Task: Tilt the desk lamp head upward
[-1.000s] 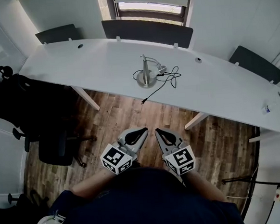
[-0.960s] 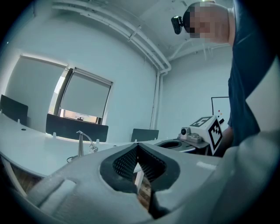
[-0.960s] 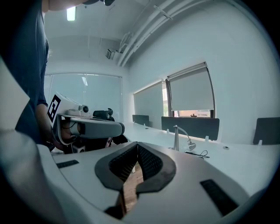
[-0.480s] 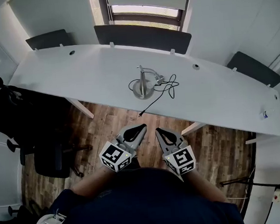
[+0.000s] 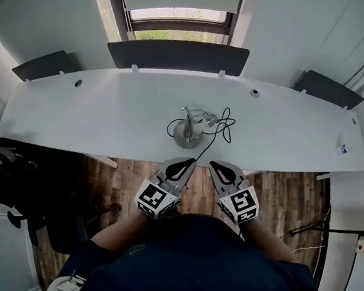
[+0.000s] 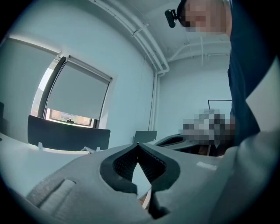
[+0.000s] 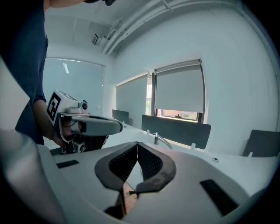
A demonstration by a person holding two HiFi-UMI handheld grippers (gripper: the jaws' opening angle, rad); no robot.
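Observation:
A silver desk lamp (image 5: 189, 130) stands on its round base near the front middle of the long white desk (image 5: 91, 111). Its thin neck arches over and its small head (image 5: 209, 118) hangs low to the right of the base. Its black cable (image 5: 223, 121) lies looped beside it. Both grippers hover over the floor just short of the desk's front edge, pointing at the lamp. My left gripper (image 5: 190, 162) (image 6: 138, 144) is shut and empty. My right gripper (image 5: 213, 165) (image 7: 137, 143) is also shut and empty. The lamp's neck (image 7: 162, 140) shows just past the right jaws.
Dark partition panels (image 5: 178, 53) line the desk's far edge under a window. A black office chair (image 5: 19, 186) stands at the left over wood flooring. A small object (image 5: 343, 149) sits at the desk's right end. The left gripper (image 7: 89, 125) shows in the right gripper view.
The desk and lamp have drawn nearer in the head view. Both grippers have moved forward, up to the desk's front edge, and their jaws stayed shut.

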